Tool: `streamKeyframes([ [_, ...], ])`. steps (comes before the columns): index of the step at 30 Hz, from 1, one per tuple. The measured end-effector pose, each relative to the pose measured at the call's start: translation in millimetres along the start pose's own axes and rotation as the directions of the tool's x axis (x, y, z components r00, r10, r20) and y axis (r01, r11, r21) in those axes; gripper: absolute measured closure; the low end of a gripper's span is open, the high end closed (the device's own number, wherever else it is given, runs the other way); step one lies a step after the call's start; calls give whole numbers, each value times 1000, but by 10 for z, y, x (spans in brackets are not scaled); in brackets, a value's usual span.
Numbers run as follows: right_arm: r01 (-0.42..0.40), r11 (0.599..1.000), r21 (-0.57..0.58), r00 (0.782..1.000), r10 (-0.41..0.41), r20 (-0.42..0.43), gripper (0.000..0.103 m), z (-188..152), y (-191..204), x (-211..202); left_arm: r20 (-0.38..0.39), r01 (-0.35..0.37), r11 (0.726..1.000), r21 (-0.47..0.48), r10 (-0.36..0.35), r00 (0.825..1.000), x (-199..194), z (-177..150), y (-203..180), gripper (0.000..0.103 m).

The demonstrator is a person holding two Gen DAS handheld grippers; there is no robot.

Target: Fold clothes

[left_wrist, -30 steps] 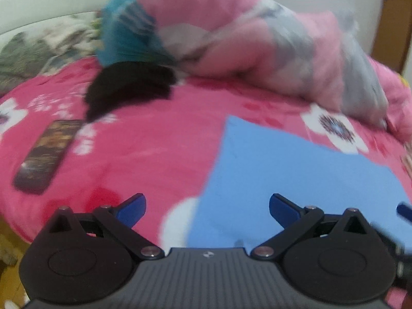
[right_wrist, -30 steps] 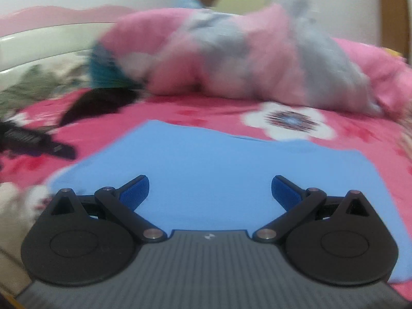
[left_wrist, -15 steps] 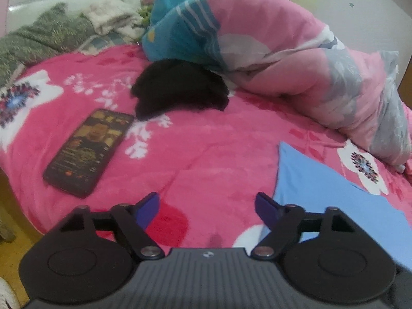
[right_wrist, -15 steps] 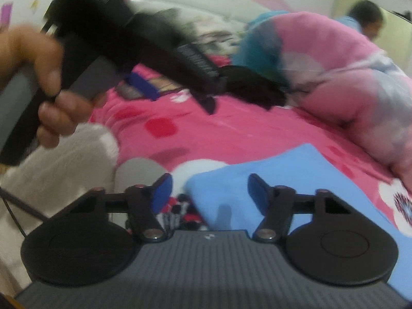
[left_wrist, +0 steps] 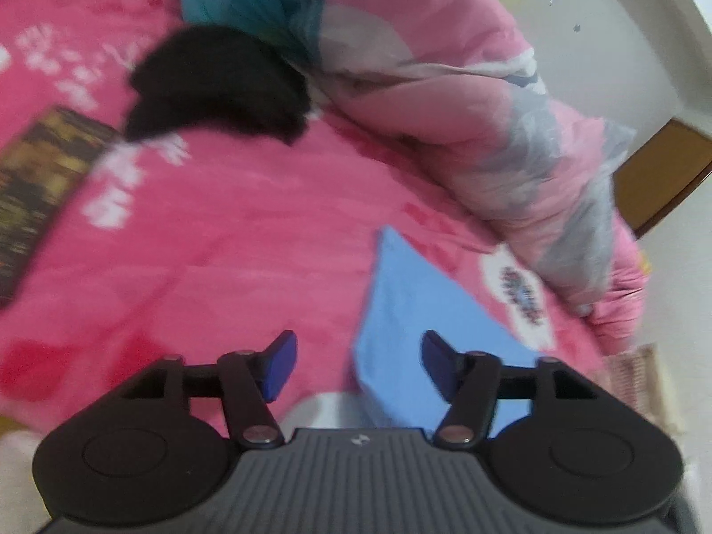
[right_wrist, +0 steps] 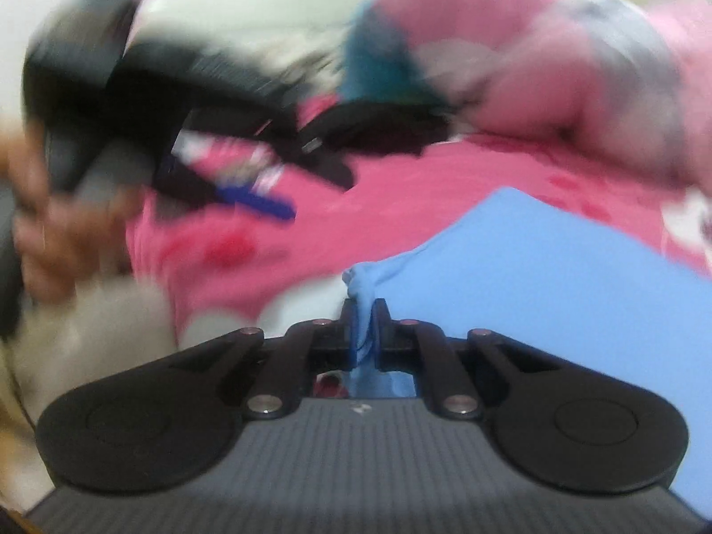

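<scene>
You had your right gripper (right_wrist: 361,311) clamped on a bunched corner of the blue cloth (right_wrist: 556,276), its jaws having just closed, with a pinch of fabric standing up between the pads at lower centre of the right wrist view. The cloth itself lay flat on the pink bed (left_wrist: 249,231), spreading from your gripper toward the right edge of that frame; no crease or doubled layer showed in it, so the fold looked barely begun.

Your left gripper (left_wrist: 356,362) hung released at the bottom of the left wrist view, its jaws having just eased a little wider, the cloth's near edge lying below and between the pads (left_wrist: 278,367) but not pressed by them. In the right wrist view the same gripper appeared blurred at upper left, held in your hand (right_wrist: 49,240) above the bed.

A black garment (left_wrist: 218,84) sat crumpled in the upper left of the left wrist view, just beside a rolled quilt (left_wrist: 445,71), and looked untouched; a phone (left_wrist: 40,178) lay at the left edge.

By this evidence one corner was secured, the second grip was still wanting, and every fold remained to be made. The black piece, if it counted, waited too.
</scene>
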State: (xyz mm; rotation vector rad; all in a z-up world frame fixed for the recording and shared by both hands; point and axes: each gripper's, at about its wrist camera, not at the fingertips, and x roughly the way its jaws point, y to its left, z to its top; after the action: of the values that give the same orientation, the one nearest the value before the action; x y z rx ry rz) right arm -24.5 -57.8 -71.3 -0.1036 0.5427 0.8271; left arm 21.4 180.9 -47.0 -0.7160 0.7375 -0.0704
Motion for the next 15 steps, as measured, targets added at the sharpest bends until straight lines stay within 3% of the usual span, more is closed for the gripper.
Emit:
streamKeyframes([
  [4,-35,977,212,997,18,80,98,71,-316,-219,-41,50,999,-2,-50,998,238,122,-93,22],
  [8,-50,969,243,993,21,119,98,75,-349,-313,-130,96,995,-20,-98,987,577,210,-158,23],
  [15,-60,964,259,986,17,165,98,111,-399,-376,-252,77,996,36,-65,965,1094,282,-268,31],
])
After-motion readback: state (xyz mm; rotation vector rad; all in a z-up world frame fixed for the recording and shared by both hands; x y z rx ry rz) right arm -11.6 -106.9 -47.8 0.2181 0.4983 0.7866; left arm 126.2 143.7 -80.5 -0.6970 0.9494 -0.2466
